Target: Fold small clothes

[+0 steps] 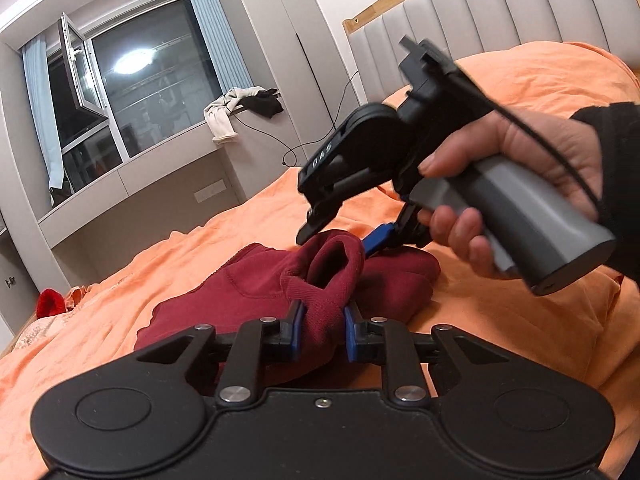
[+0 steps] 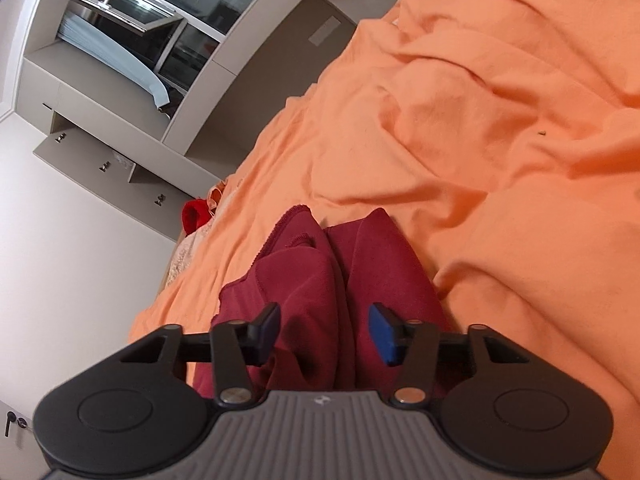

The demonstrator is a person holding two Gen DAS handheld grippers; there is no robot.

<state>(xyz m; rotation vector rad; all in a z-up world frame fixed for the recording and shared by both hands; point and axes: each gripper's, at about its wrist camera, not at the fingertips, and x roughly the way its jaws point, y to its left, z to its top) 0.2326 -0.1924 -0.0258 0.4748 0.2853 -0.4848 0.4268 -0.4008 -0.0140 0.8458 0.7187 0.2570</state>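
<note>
That maroon garment (image 1: 248,292) is soft, floppy knit. Your left claw (image 1: 322,332) pinches its ribbed hem; the right claw (image 2: 324,330) gapes wide above. Grab thick seams.

left wrist: low, close, faces window wall | right wrist: tilted, above bed | shared: maroon garment (image 1: 256,280) (image 2: 320,280)

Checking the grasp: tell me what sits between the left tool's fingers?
A raised fold of the maroon garment, pinched in the left tool, per the left wrist view.
</note>
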